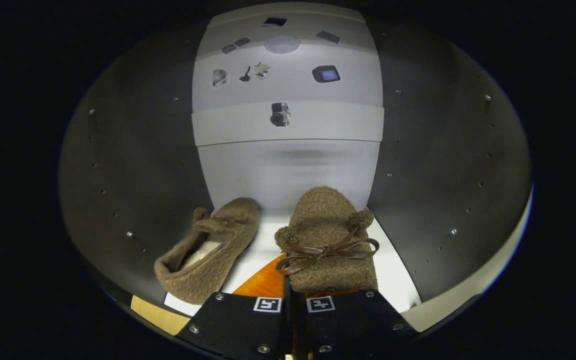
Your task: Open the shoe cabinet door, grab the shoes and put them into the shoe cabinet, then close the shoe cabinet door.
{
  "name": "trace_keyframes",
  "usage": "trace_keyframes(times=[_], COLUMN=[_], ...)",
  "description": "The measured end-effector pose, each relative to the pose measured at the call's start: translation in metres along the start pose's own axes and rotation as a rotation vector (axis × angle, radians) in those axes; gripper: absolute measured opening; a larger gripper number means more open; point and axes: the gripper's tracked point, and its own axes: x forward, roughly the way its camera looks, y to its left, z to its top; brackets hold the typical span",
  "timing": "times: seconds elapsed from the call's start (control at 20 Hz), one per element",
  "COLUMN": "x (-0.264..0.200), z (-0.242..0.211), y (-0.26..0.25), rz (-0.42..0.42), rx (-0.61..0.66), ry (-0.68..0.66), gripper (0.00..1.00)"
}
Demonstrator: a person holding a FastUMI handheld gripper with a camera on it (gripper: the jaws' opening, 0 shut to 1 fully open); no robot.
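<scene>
I am looking into the open shoe cabinet (133,165), which has dark side walls and a white floor. A fuzzy brown shoe with a leather bow and pompoms (325,240) sits on the floor toe-first toward the back. Its heel end lies over my fingers. My gripper (290,289) is nearly closed, pinching the heel edge, and a strip of brown fabric shows between the jaws. One finger (264,284) shows under the shoe's left side. The matching second shoe (208,255) lies to the left, tipped on its side against the left wall.
The pale back panel (288,160) stands just beyond both toes and carries several small stickers higher up. The dark right wall (448,165) is close beside the held shoe. A strip of white floor (260,237) separates the two shoes. A light wooden edge (155,312) shows at the cabinet's front left.
</scene>
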Motion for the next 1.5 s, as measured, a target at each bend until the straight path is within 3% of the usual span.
trace_keyframes(times=[0.45,0.65,1.0,1.5], x=[0.057,0.057,0.025,-0.058], z=[-0.010,-0.013,-0.008,0.009], y=[-0.012,-0.012,-0.010,-0.006], rz=[-0.022,-0.038,-0.062,-0.076], rx=[0.032,0.025,-0.017,-0.005], ry=[0.099,0.118,0.086,-0.010], gripper=[0.06,0.14,0.16,0.16])
